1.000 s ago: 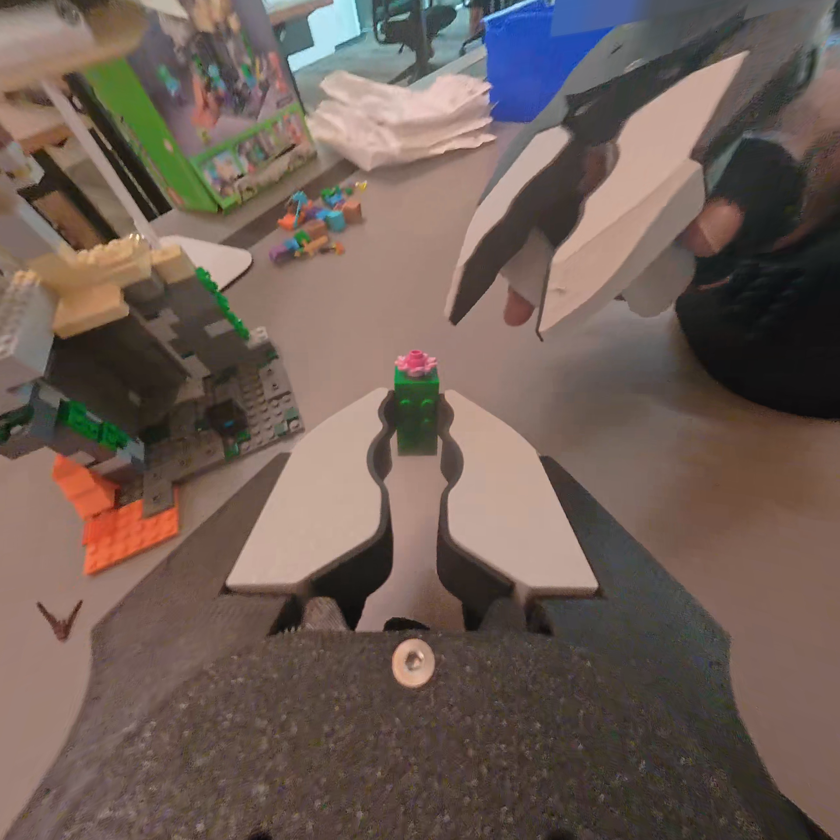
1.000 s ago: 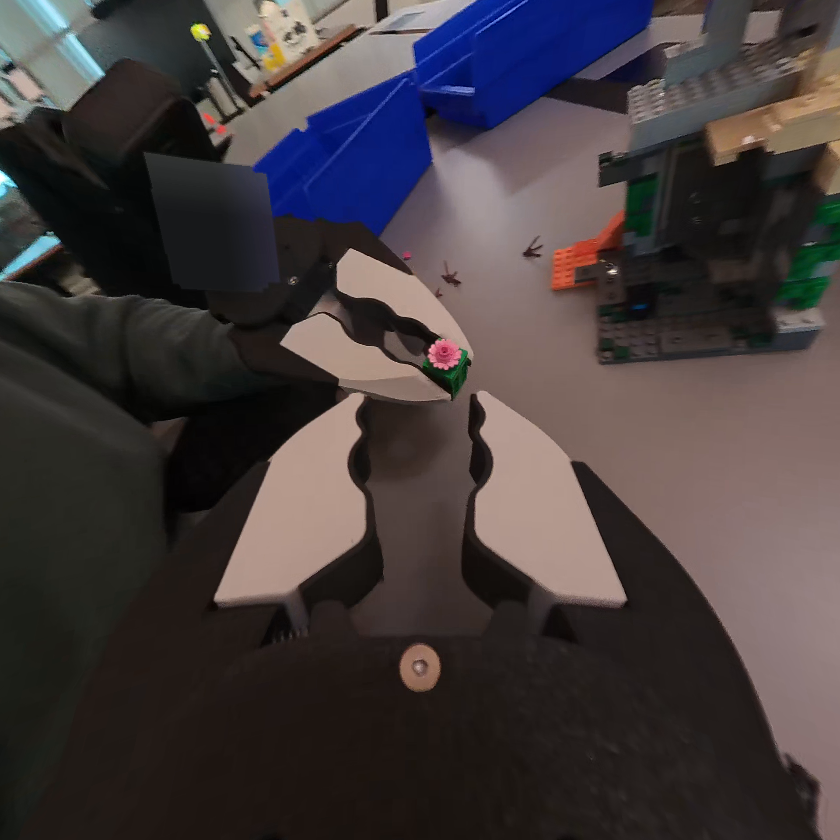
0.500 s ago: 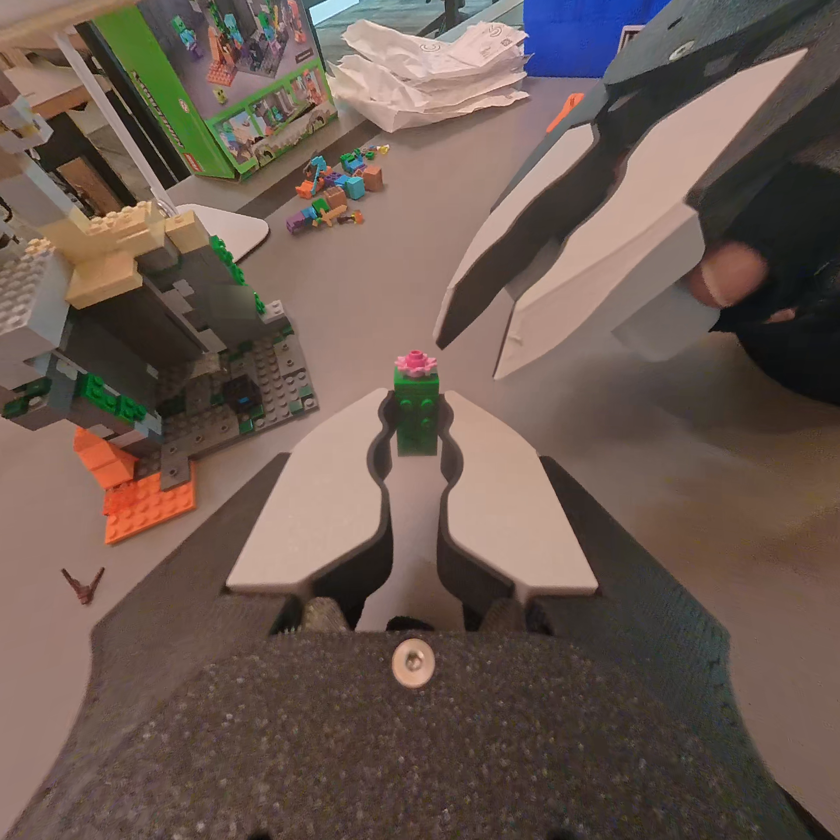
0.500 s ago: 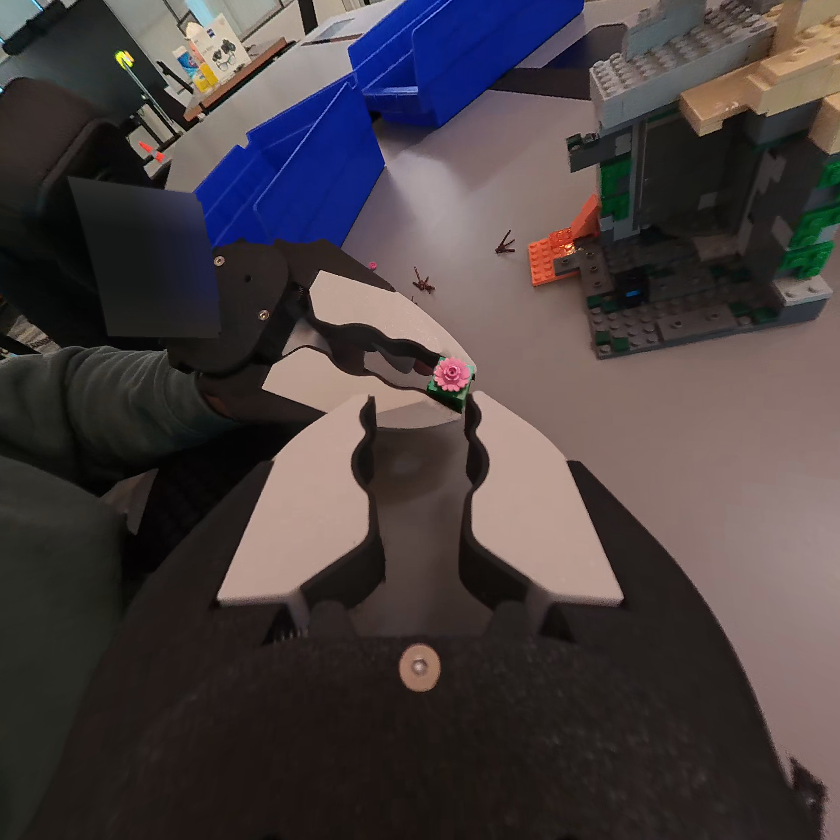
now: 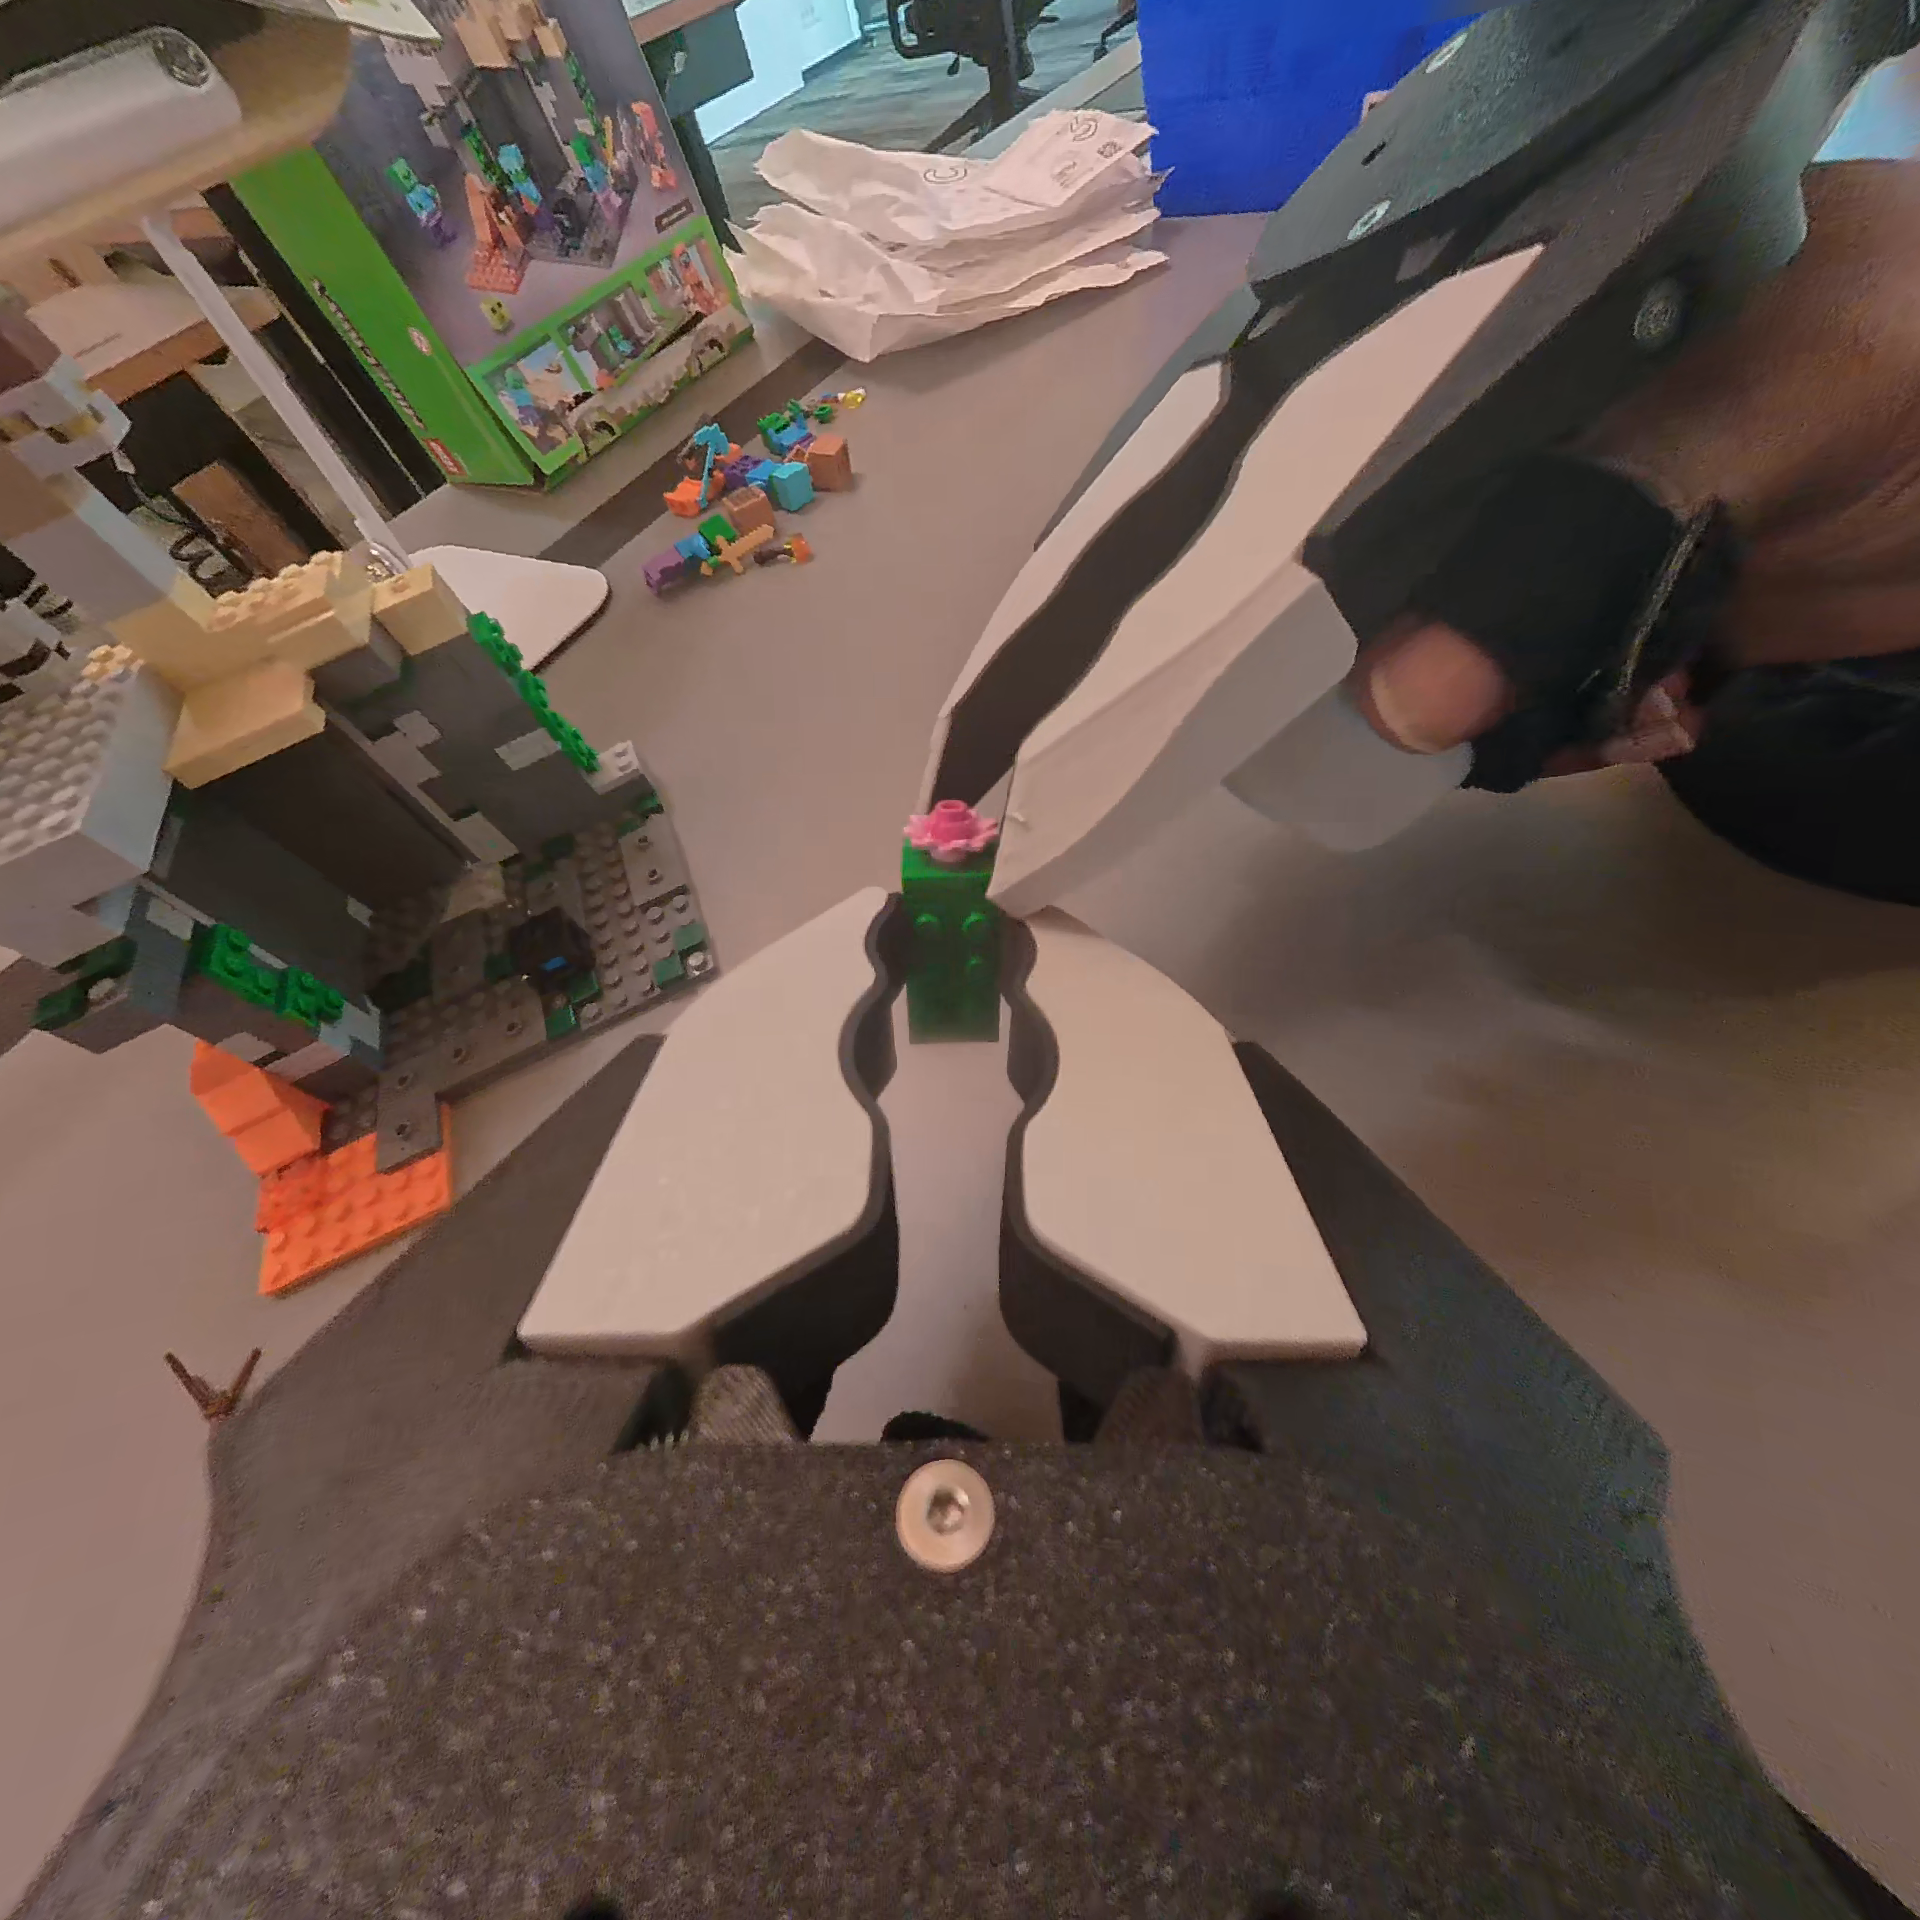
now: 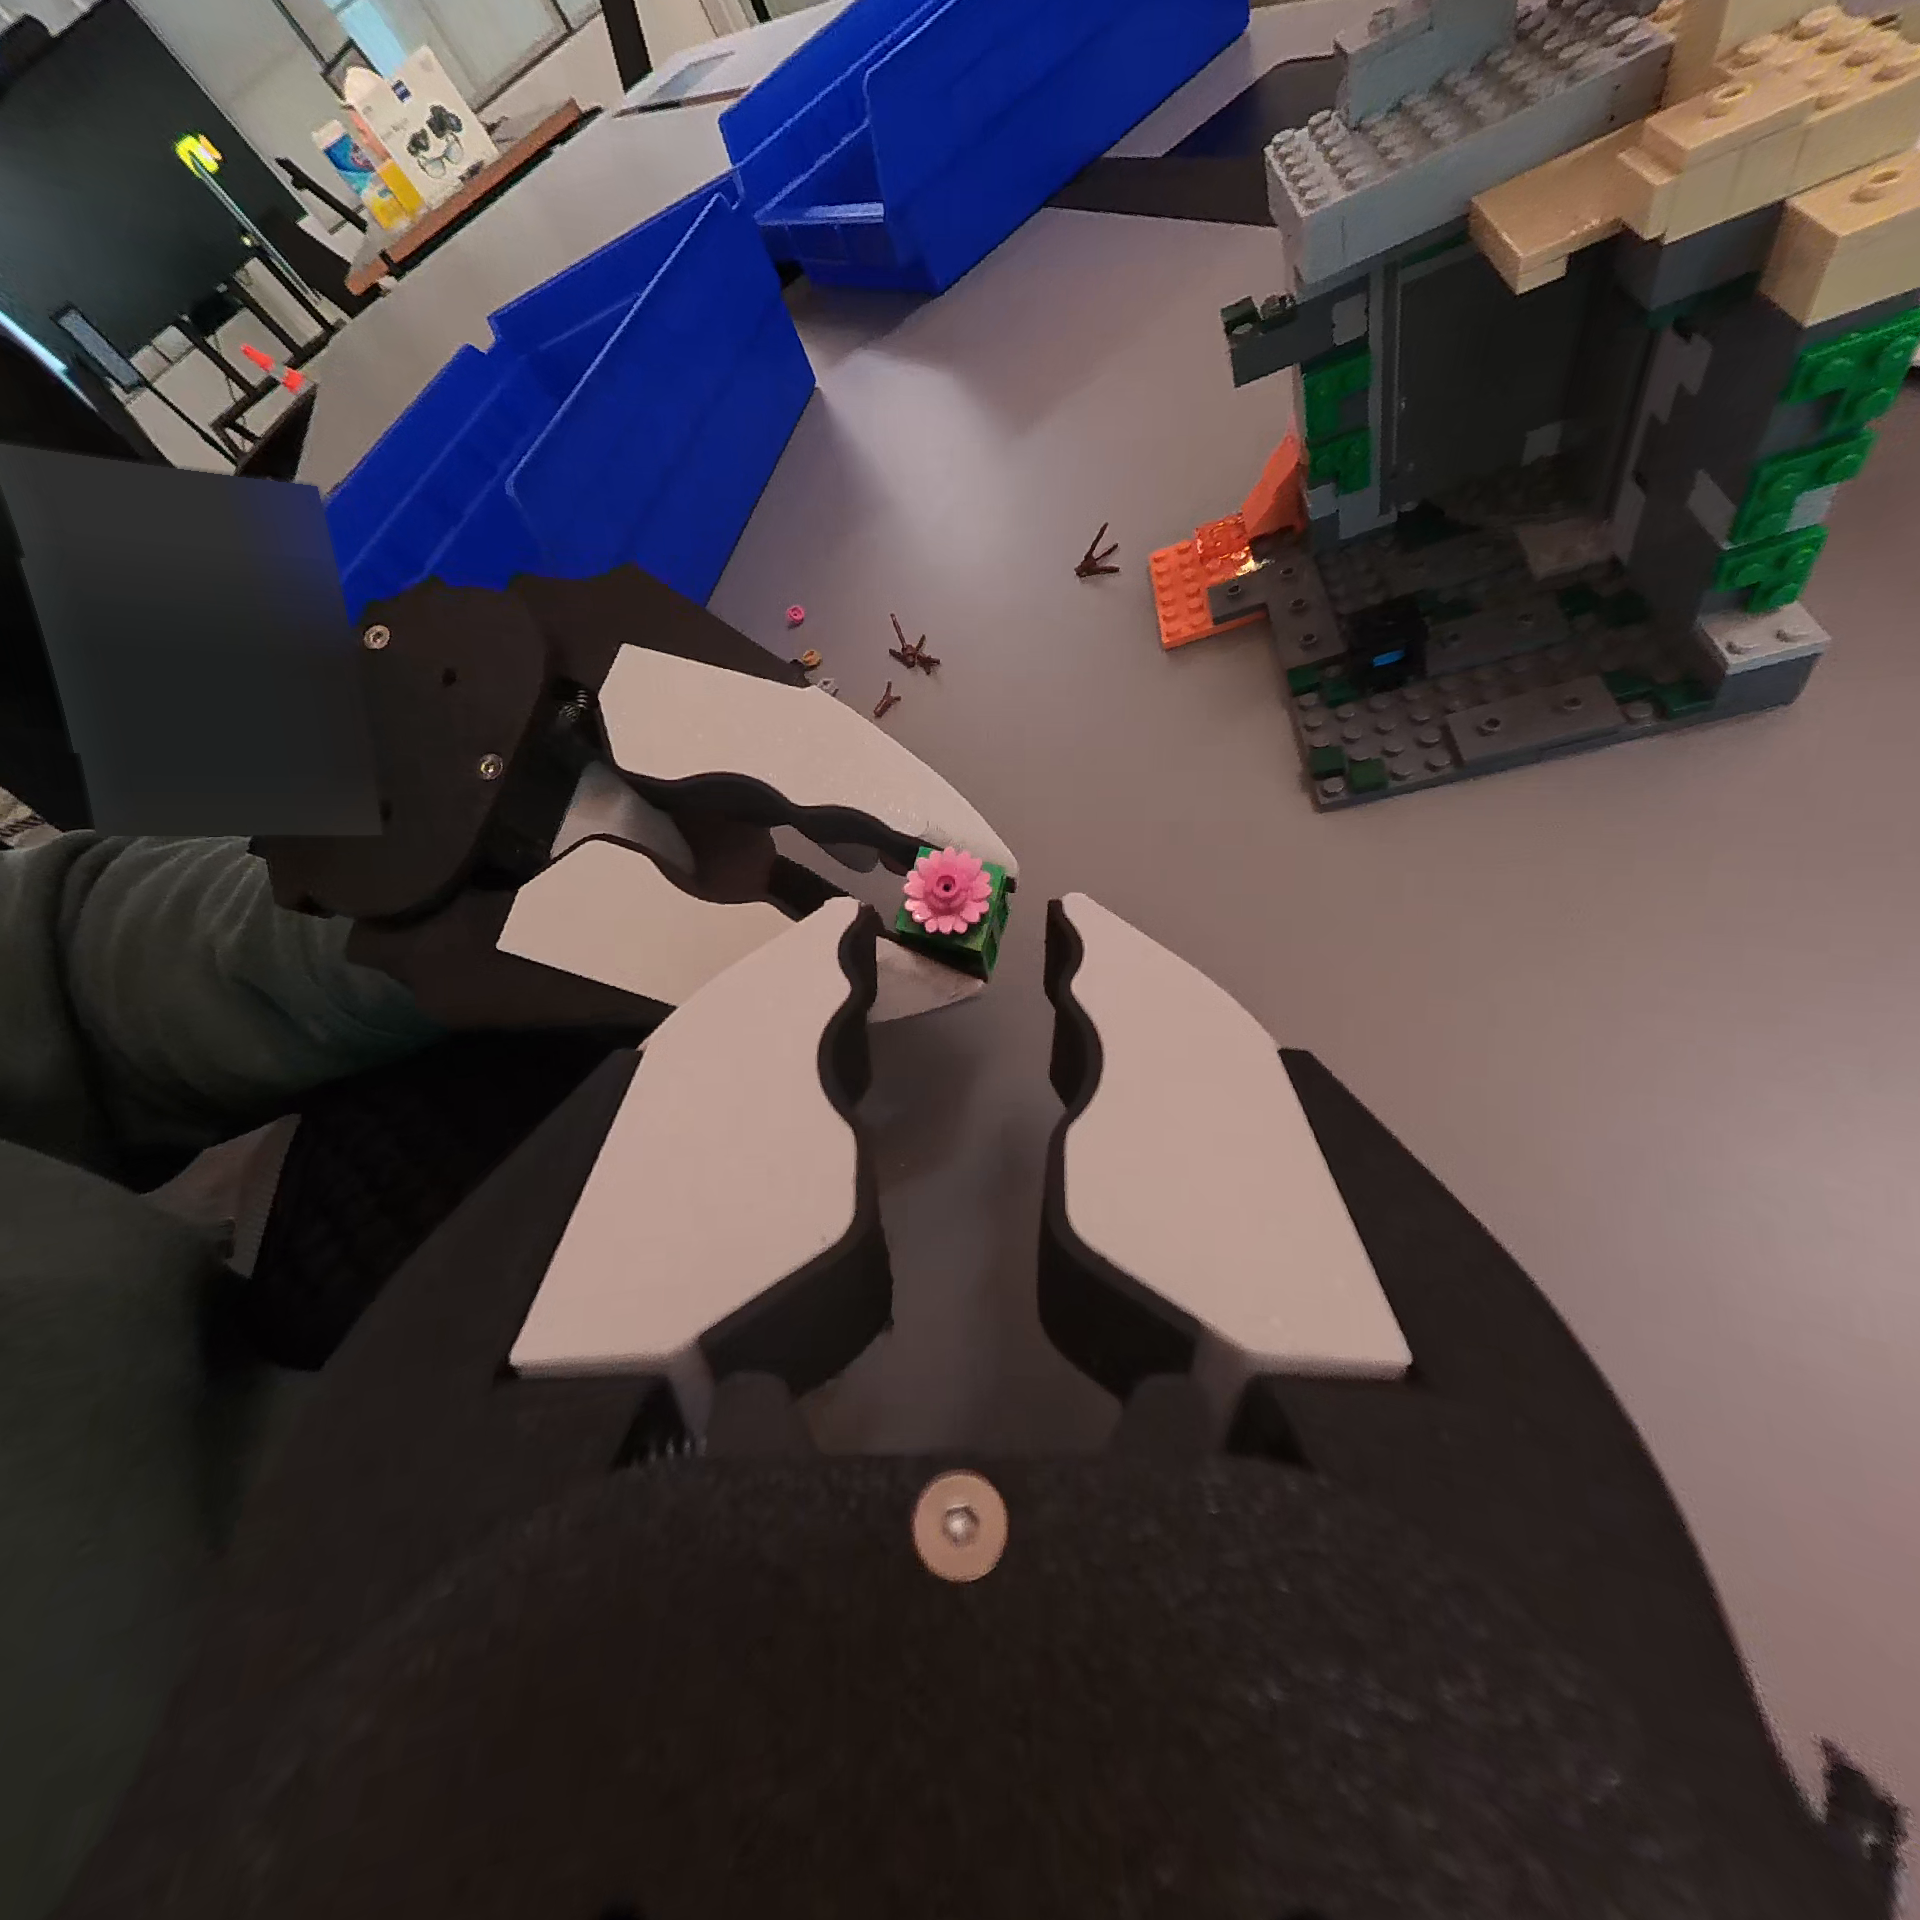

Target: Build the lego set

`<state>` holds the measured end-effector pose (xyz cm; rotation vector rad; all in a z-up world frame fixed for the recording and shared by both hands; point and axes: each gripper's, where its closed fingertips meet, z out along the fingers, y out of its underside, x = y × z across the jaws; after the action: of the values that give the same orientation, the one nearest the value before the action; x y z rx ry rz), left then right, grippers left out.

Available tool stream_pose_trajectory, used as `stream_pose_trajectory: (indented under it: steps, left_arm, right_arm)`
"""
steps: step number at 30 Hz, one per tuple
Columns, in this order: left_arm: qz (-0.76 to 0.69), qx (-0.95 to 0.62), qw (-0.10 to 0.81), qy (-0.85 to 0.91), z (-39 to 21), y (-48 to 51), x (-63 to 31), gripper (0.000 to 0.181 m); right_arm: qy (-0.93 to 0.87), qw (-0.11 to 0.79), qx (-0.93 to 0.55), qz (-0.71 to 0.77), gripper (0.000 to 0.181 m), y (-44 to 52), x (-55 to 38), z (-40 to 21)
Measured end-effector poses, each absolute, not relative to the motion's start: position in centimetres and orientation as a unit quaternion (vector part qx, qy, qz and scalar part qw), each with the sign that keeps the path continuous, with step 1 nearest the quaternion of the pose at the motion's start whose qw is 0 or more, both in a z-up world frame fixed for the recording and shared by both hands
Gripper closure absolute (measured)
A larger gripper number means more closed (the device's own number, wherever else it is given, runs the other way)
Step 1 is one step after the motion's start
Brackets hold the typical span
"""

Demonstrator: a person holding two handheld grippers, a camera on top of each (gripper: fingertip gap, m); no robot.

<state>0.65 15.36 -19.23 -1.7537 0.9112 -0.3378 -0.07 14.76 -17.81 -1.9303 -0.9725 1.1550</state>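
Fingers of the left gripper [image 5: 951,925] are clamped on a green brick stack [image 5: 951,961] topped by a pink flower [image 5: 950,830], held above the counter [image 5: 1507,1091] to the right of the grey lego building [image 5: 343,831]. The right gripper [image 6: 951,914], its fingers apart, sits just beside that stack, one fingertip at the flower.

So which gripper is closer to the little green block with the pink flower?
Left. The left gripper is clamped on the green block; the right gripper is open, its fingers just beside it.
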Motion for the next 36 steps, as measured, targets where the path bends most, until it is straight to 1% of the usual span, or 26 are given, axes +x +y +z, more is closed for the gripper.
stream_pose_trajectory:
  steps: [7, 10, 19, 26, 33, 36]
  left_arm:
    - [-0.147, -0.727, 0.539, 0.399, -19.3, 15.0, 1.1, 0.164]
    - [-0.166, -0.721, 0.538, 0.405, -19.2, 14.7, 1.5, 0.165]
    - [-0.172, -0.711, 0.540, 0.417, -19.2, 14.5, 1.8, 0.163]
    - [-0.176, -0.710, 0.540, 0.416, -19.3, 14.6, 1.7, 0.162]
    - [-0.150, -0.703, 0.538, 0.440, -19.6, 14.3, 2.1, 0.163]
    - [-0.139, -0.692, 0.559, 0.436, -18.7, 14.3, 1.9, 0.163]
  right_arm:
    - [-0.364, 0.330, -0.740, 0.459, 0.151, 14.6, -0.1, -17.9]
    - [-0.372, 0.326, -0.732, 0.469, 0.160, 14.3, -0.1, -17.8]
    - [-0.374, 0.323, -0.730, 0.472, 0.163, 14.1, 0.5, -17.9]
    - [-0.371, 0.342, -0.731, 0.459, 0.163, 15.1, 1.8, -17.6]
    - [-0.405, 0.356, -0.716, 0.443, 0.163, 14.3, 1.7, -16.9]
    - [-0.415, 0.380, -0.698, 0.442, 0.163, 14.2, 1.5, -15.9]
